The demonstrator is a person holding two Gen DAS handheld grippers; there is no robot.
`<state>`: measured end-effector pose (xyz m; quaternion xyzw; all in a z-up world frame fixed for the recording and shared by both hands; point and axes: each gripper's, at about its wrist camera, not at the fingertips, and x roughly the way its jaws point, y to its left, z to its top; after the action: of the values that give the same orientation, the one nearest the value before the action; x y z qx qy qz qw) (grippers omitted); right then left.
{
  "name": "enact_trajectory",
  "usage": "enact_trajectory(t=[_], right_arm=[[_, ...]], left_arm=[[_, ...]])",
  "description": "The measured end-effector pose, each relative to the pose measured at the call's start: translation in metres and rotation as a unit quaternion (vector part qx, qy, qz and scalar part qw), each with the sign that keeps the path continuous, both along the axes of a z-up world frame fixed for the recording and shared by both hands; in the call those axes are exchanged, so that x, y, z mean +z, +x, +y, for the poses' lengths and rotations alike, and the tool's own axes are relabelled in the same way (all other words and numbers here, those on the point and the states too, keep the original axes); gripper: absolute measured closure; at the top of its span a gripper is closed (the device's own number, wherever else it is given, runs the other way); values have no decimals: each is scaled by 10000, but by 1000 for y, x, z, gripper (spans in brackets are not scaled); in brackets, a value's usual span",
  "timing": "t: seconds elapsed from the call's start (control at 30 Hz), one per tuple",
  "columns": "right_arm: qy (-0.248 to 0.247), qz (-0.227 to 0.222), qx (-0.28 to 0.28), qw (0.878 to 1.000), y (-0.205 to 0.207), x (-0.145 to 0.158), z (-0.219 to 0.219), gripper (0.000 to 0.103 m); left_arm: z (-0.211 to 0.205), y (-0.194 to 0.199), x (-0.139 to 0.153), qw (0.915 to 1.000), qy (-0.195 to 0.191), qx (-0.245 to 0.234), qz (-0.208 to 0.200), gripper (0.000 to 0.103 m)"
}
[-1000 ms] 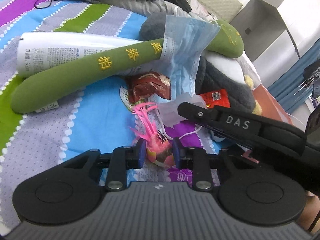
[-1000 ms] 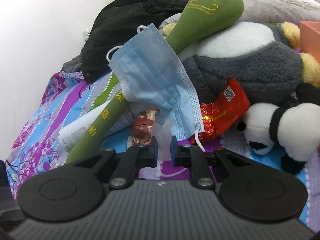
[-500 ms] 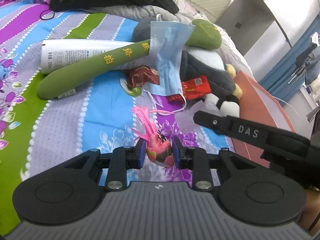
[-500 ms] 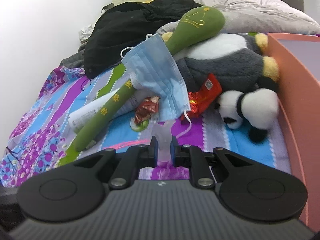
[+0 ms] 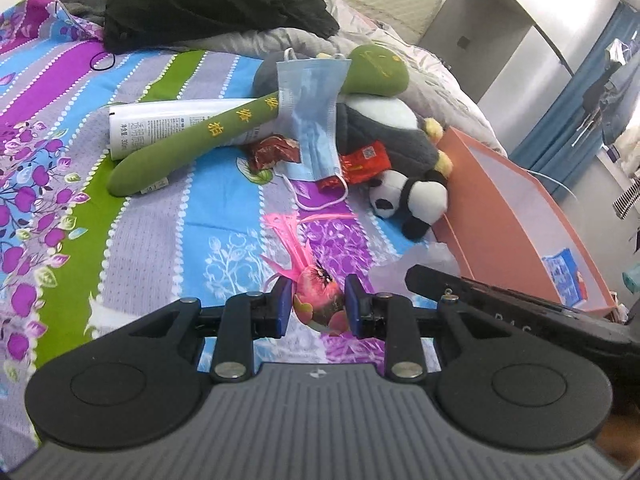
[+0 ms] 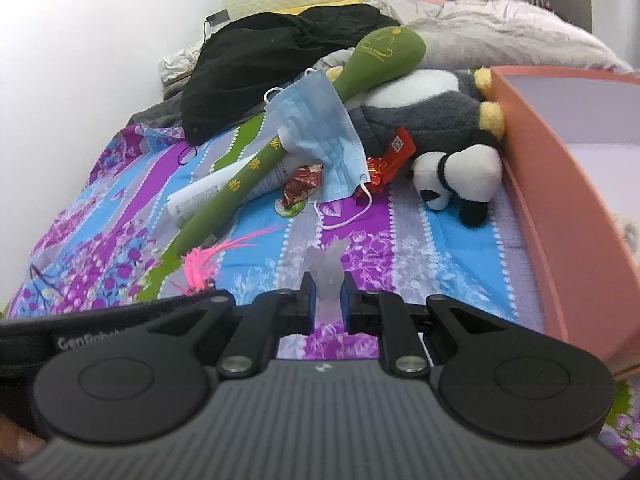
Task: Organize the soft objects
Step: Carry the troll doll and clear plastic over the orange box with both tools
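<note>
Left gripper (image 5: 316, 307) clamps a pink-tufted toy (image 5: 320, 300) by its squashy body; right gripper (image 6: 327, 300) pinches a limp translucent scrap (image 6: 329, 280). Both look light and yielding. Beyond lie the panda (image 5: 412, 200) and, rightward, the orange box (image 5: 516, 216).

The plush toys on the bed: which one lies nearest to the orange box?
The small black-and-white panda. It lies right beside the wall of the orange box, while the long green plush lies further away, across the pile.

A face mask (image 5: 310, 120) drapes over the long plush (image 5: 208, 136), left of the box (image 5: 508, 216).
</note>
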<state>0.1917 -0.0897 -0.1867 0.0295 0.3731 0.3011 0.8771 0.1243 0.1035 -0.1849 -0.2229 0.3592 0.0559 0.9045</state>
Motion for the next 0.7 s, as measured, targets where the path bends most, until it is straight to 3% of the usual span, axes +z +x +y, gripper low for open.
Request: enact_trajectory(t=[0.17, 0.4, 0.7], right_arm=[[132, 49, -139, 9998, -13, 17, -20, 87], [171, -287, -95, 9994, -31, 51, -36, 87], [250, -543, -360, 9976, -41, 81, -65, 87]], left_arm=[[-9, -11, 18, 10000, 26, -47, 10, 71], [-30, -22, 62, 9989, 221, -302, -274, 71], [-60, -23, 94, 9970, 466, -538, -294, 71]])
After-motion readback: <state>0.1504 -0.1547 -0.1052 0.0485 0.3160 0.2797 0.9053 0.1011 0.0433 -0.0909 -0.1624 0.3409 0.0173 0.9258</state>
